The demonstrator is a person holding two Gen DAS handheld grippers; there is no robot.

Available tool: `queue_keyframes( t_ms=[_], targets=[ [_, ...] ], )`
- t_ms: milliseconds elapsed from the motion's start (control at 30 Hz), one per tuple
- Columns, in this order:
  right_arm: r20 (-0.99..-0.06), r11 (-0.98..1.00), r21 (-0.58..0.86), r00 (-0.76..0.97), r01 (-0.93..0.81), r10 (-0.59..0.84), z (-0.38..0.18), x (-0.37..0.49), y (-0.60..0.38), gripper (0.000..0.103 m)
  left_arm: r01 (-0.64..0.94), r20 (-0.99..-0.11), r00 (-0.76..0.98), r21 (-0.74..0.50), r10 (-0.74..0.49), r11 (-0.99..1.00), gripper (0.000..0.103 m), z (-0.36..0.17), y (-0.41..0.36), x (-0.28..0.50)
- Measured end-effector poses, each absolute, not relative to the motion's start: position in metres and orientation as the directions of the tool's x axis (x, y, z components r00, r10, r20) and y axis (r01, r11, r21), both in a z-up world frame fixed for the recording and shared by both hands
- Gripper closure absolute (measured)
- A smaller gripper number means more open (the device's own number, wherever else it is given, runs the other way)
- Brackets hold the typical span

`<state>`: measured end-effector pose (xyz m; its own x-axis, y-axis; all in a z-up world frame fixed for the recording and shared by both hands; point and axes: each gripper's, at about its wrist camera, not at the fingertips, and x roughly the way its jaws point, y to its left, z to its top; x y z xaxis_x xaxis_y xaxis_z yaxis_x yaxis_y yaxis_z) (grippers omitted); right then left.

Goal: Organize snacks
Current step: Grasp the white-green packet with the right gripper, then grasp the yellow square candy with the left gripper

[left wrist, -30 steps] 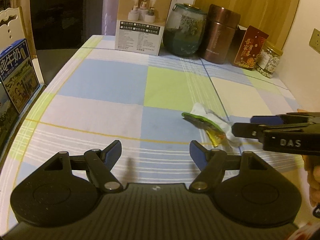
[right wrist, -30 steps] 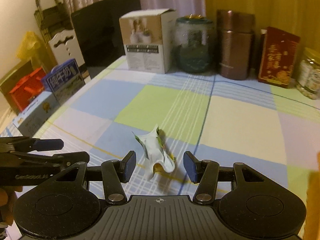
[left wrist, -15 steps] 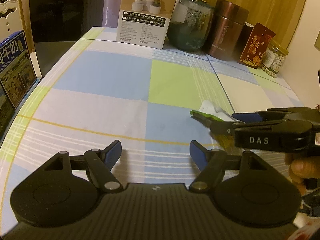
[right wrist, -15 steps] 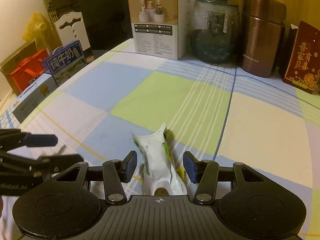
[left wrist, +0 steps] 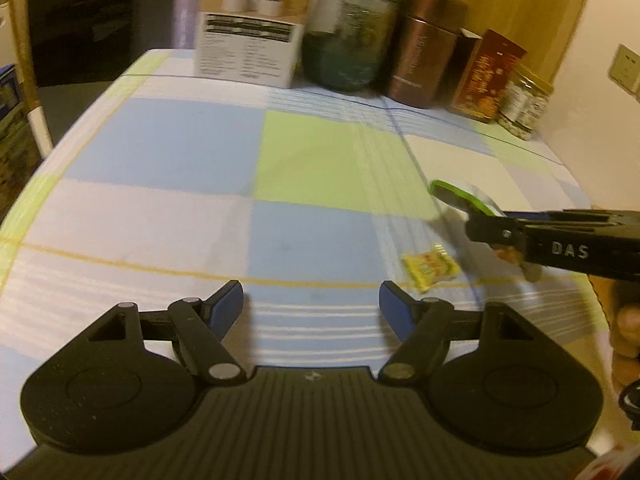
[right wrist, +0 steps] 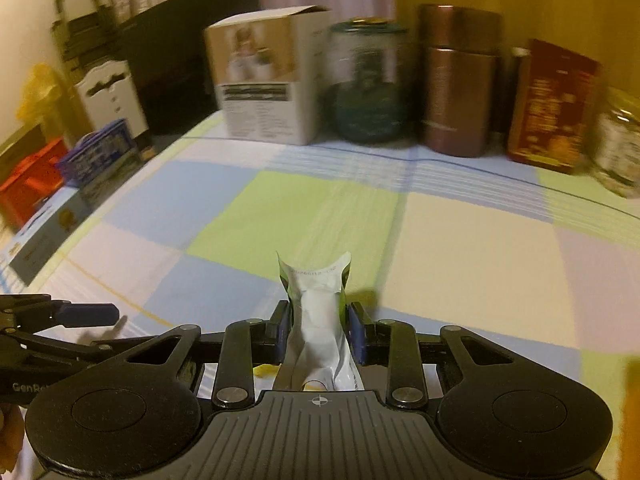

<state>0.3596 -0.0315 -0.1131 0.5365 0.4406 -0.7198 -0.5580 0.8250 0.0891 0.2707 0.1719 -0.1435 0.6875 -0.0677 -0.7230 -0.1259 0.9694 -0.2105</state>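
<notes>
The right gripper (right wrist: 319,334) has just been closing, and a white and green snack bag (right wrist: 320,312) is now pinched between its 2 blue pads. The bag's long side is lined up with the fingers, and its far end sticks out ahead of them, over the checked tablecloth (right wrist: 472,248). A small yellow candy (left wrist: 430,267) is seen lying loose on the cloth. It is just ahead and a little to the right of the left gripper (left wrist: 311,303), whose fingers are held wide apart with nothing between them. The left gripper is probably the nearer one for picking up the candy. At the back of the table stand a white box (right wrist: 260,84), a green glass jar (right wrist: 368,80) and a brown tin (right wrist: 460,80). What is inside them cannot be told.
</notes>
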Motion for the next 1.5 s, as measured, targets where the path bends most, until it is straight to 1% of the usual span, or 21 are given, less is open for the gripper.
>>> queue_keyframes(
  t_ms=[100, 200, 333, 400, 500, 600, 733, 767, 800, 833, 933, 1167, 1500],
  targets=[
    [-0.722, 0.865, 0.079, 0.570, -0.496, 0.393, -0.110, 0.356, -0.054, 0.072, -0.066, -0.713, 0.694, -0.206, -0.104, 0.976, 0.031, -0.143, 0.157, 0.282],
    [-0.719, 0.891, 0.090, 0.591, -0.445, 0.367, -0.108, 0.351, -0.074, 0.072, 0.017, -0.705, 0.693, -0.193, -0.150, 0.981, 0.034, -0.144, 0.140, 0.294],
    [-0.713, 0.905, 0.110, 0.602, -0.410, 0.360, -0.107, 0.342, -0.091, 0.072, 0.146, -0.712, 0.679, -0.110, -0.181, 0.983, 0.045, -0.152, 0.119, 0.310],
    [-0.711, 0.909, 0.118, 0.604, -0.401, 0.359, -0.107, 0.338, -0.096, 0.072, 0.205, -0.714, 0.677, -0.049, -0.178, 0.977, 0.045, -0.155, 0.110, 0.315],
    [-0.711, 0.910, 0.127, 0.603, -0.395, 0.361, -0.109, 0.334, -0.101, 0.072, 0.261, -0.715, 0.674, -0.006, -0.187, 0.965, 0.046, -0.157, 0.103, 0.321],
    [-0.715, 0.912, 0.143, 0.597, -0.384, 0.363, -0.112, 0.334, -0.104, 0.072, 0.305, -0.711, 0.675, 0.023, -0.199, 0.952, 0.054, -0.158, 0.100, 0.326],
    [-0.709, 0.914, 0.154, 0.601, -0.376, 0.367, -0.113, 0.332, -0.106, 0.072, 0.335, -0.716, 0.664, 0.027, -0.215, 0.942, 0.068, -0.158, 0.096, 0.328],
    [-0.709, 0.914, 0.156, 0.601, -0.375, 0.368, -0.113, 0.332, -0.106, 0.072, 0.336, -0.718, 0.662, 0.026, -0.216, 0.942, 0.073, -0.157, 0.095, 0.329],
    [-0.709, 0.914, 0.159, 0.601, -0.374, 0.369, -0.113, 0.332, -0.106, 0.072, 0.336, -0.720, 0.659, 0.024, -0.217, 0.941, 0.076, -0.156, 0.093, 0.329],
    [-0.708, 0.914, 0.161, 0.601, -0.373, 0.370, -0.112, 0.331, -0.107, 0.072, 0.336, -0.722, 0.657, 0.023, -0.217, 0.942, 0.082, -0.155, 0.092, 0.327],
    [-0.706, 0.914, 0.163, 0.603, -0.371, 0.371, -0.110, 0.328, -0.107, 0.072, 0.302, -0.731, 0.654, 0.015, -0.196, 0.953, 0.083, -0.154, 0.088, 0.322],
    [-0.703, 0.920, 0.166, 0.611, -0.355, 0.363, -0.098, 0.312, -0.112, 0.072, 0.140, -0.747, 0.649, -0.073, -0.147, 0.987, 0.083, -0.145, 0.086, 0.287],
    [-0.708, 0.927, 0.183, 0.610, -0.327, 0.355, -0.070, 0.248, -0.123, 0.072, -0.011, -0.749, 0.654, -0.148, -0.104, 0.989, 0.083, -0.105, 0.082, 0.209]
  ],
)
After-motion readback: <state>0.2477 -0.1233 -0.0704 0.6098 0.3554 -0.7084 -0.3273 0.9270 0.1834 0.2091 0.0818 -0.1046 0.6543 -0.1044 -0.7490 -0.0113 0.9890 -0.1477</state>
